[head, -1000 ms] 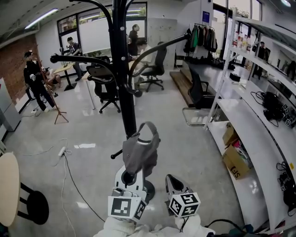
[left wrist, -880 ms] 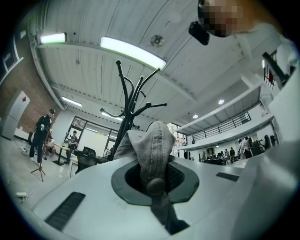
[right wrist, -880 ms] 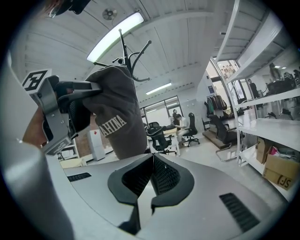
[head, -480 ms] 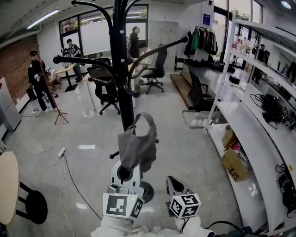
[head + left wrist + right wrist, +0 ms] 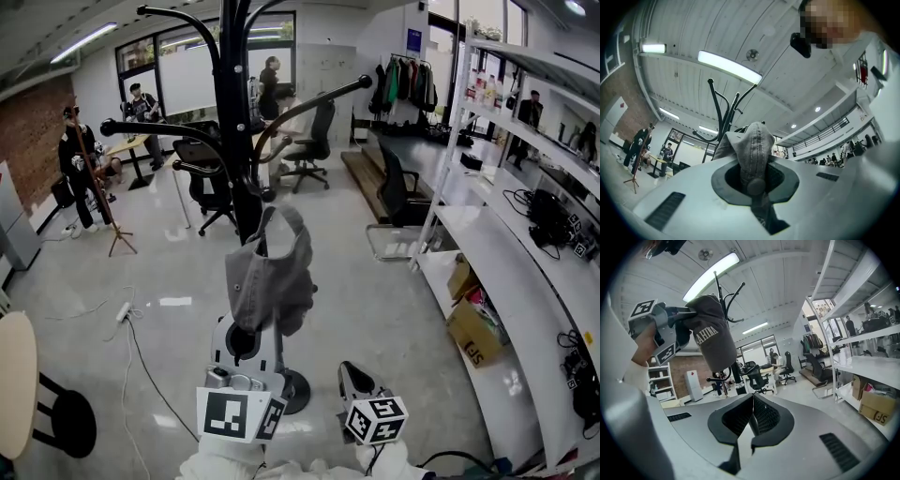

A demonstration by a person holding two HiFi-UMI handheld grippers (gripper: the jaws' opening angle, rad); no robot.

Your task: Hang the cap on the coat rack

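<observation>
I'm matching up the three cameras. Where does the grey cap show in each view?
Head view: the cap is at centre, in front of the coat rack pole.
Left gripper view: the cap is at centre, pinched between that gripper's jaws.
Right gripper view: the cap is at upper left.
Shared landmark: the black coat rack, behind the cap in all three views.

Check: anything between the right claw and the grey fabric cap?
Nothing; right gripper view shows bare air between the shut right claw and the grey fabric cap.
</observation>
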